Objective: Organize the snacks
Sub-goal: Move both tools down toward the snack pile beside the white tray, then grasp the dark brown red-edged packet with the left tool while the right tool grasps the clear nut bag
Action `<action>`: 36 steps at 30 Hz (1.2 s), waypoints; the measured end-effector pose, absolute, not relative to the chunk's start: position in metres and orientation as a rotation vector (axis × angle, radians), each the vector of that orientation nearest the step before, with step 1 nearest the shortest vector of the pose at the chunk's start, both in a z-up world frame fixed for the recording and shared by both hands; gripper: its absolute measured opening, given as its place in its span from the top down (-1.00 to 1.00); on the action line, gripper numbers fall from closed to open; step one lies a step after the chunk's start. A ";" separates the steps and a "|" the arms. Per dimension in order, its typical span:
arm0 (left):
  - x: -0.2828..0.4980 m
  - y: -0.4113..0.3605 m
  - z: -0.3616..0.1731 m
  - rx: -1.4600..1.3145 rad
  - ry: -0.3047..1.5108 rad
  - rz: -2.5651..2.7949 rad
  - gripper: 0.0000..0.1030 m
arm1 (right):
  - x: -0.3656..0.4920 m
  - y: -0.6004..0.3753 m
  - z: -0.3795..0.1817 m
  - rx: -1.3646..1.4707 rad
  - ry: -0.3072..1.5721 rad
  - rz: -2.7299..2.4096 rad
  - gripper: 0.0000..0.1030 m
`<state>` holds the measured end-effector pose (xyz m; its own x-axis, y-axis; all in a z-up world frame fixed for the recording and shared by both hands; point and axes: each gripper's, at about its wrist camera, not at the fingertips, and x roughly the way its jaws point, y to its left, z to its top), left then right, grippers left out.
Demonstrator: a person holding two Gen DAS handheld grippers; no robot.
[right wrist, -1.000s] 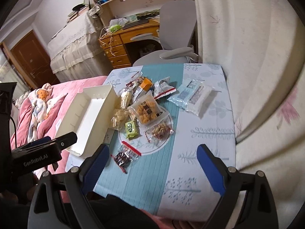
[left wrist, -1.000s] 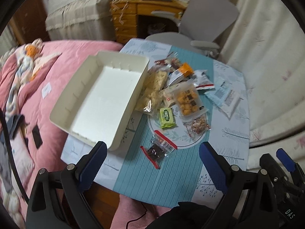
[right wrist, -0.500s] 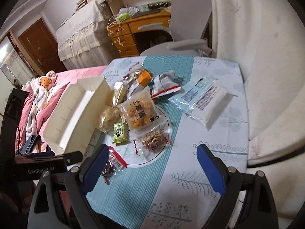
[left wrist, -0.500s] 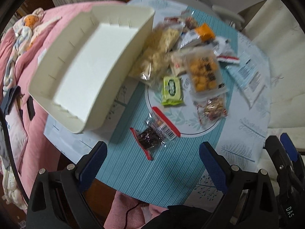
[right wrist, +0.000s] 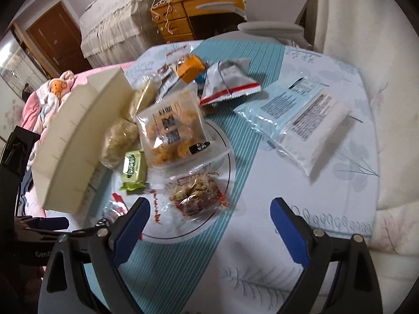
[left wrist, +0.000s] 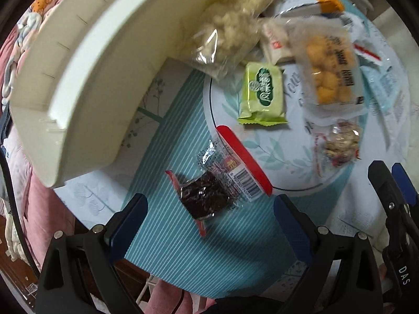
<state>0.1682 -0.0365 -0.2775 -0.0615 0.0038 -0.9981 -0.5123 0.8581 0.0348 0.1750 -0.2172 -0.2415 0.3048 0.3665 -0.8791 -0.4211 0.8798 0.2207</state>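
Both my fingers spread apart, left gripper [left wrist: 209, 209] over barcoded dark snack packet [left wrist: 209, 196], "DAS" printed on right gripper [right wrist: 209, 217], "Gen" on the left one.

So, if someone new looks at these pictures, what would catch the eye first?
Probably the heap of snack packets in the middle of the table, above all the bag of orange puffs. Next, the big cream tray at the left edge. Nearest the open left gripper lies a dark snack packet.
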 end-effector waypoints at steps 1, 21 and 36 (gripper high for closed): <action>0.170 -0.036 -0.283 -0.416 1.591 0.446 -0.88 | 0.177 -0.216 -0.245 -0.058 1.150 0.527 -0.82; 0.181 -0.015 -0.343 -0.632 1.683 0.501 -0.77 | 0.193 -0.178 -0.282 -0.200 1.177 0.661 -0.66; 0.144 0.008 -0.321 -0.743 1.622 0.607 0.10 | 0.184 -0.174 -0.283 -0.213 1.191 0.684 -0.04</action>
